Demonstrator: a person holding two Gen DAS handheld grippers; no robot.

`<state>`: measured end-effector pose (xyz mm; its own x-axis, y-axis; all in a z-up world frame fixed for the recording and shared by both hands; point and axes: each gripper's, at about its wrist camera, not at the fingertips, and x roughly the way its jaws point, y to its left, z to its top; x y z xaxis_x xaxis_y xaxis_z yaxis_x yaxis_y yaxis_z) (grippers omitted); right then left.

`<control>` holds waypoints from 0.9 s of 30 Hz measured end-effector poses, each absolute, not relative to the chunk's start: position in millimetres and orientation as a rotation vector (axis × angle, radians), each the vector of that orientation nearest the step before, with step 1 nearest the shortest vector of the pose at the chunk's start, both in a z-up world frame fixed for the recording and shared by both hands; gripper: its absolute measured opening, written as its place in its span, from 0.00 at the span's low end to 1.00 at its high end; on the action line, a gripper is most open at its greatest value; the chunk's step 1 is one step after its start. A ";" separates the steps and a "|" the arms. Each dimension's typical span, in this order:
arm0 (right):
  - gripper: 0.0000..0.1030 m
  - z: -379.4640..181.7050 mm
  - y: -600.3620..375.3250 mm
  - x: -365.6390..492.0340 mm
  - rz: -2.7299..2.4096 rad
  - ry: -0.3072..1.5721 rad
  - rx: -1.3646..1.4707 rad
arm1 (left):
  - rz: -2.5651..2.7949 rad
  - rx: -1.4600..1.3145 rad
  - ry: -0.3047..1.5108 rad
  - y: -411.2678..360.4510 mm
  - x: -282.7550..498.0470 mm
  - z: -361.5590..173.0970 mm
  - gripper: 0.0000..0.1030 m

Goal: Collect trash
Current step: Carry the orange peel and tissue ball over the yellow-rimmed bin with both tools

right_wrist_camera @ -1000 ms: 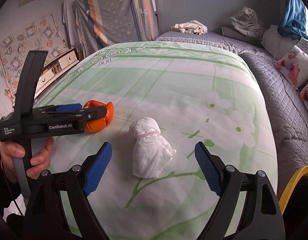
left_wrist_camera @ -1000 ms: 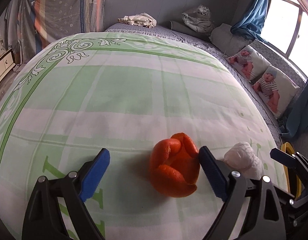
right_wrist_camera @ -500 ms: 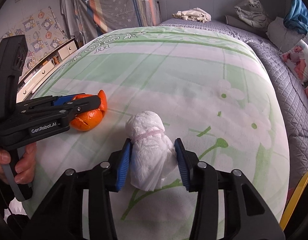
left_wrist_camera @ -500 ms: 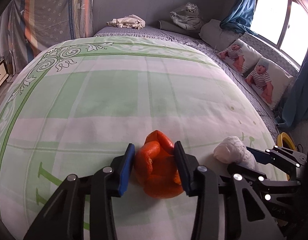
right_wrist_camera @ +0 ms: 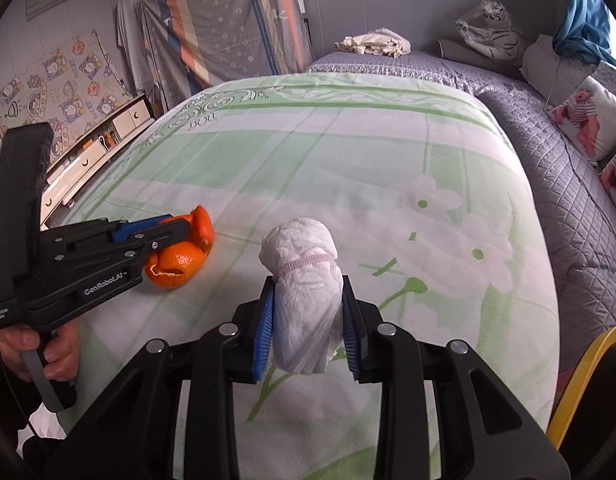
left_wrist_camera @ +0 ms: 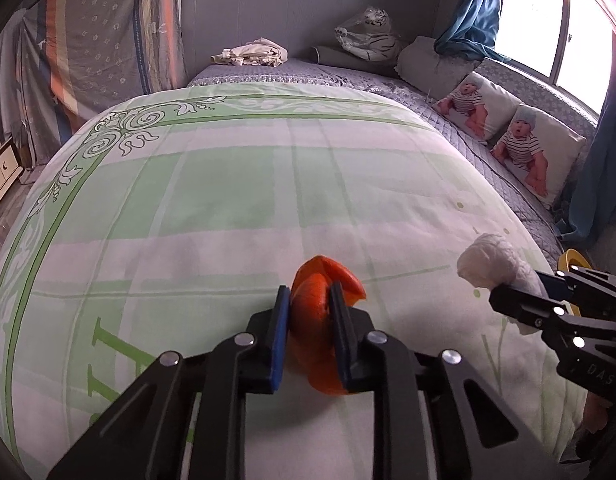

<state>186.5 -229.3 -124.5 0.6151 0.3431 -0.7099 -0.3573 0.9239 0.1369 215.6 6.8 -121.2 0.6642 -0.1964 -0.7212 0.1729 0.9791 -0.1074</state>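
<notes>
**A:** How much room is there around the two tools?

**B:** Plenty ahead. The green-and-white checked bed cover (left_wrist_camera: 236, 184) runs bare well beyond both sets of jaws to the grey quilted bedding (right_wrist_camera: 556, 168) at the far end. To the right of the right gripper (right_wrist_camera: 308, 332) the cover curves down to its edge, with a yellow curved rim (right_wrist_camera: 584, 376) just past it. To the left of the left gripper (left_wrist_camera: 308, 332) the cover falls away at its scroll-patterned border.

**B:** The person's hand (right_wrist_camera: 48, 348) holds the left tool near the cover's near-left edge.

**A:** And the trash?

**B:** The left gripper's blue pads are pressed onto the curled orange citrus peel (left_wrist_camera: 320, 320), which sits between them on the cover, its pointed flap reaching forward past the tips.

**A:** The other?

**B:** The right gripper's jaws are closing, pads against the sides of the white crumpled paper bundle with a pink band (right_wrist_camera: 304, 292). Its long axis runs along the fingers, rounded end pointing away, beyond the tips. The two pieces lie side by side, apart.
</notes>
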 end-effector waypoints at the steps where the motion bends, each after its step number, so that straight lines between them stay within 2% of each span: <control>1: 0.27 -120.7 -231.5 184.2 0.402 0.806 -0.018 | -0.215 -0.042 0.822 7.4 215.7 -120.1 0.17; 8: 0.27 -101.8 -254.1 173.2 0.371 0.770 0.029 | -0.226 -0.047 0.789 3.7 208.8 -108.6 0.16; 27: 0.27 -40.1 -349.4 121.9 0.236 0.573 0.219 | -0.329 -0.069 0.627 -28.1 166.2 -34.6 0.16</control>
<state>121.9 -349.4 -40.1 0.8150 0.2800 -0.5073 -0.1591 0.9500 0.2687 166.2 -28.1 -34.6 0.7597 -0.3228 -0.5645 0.2814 0.9458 -0.1622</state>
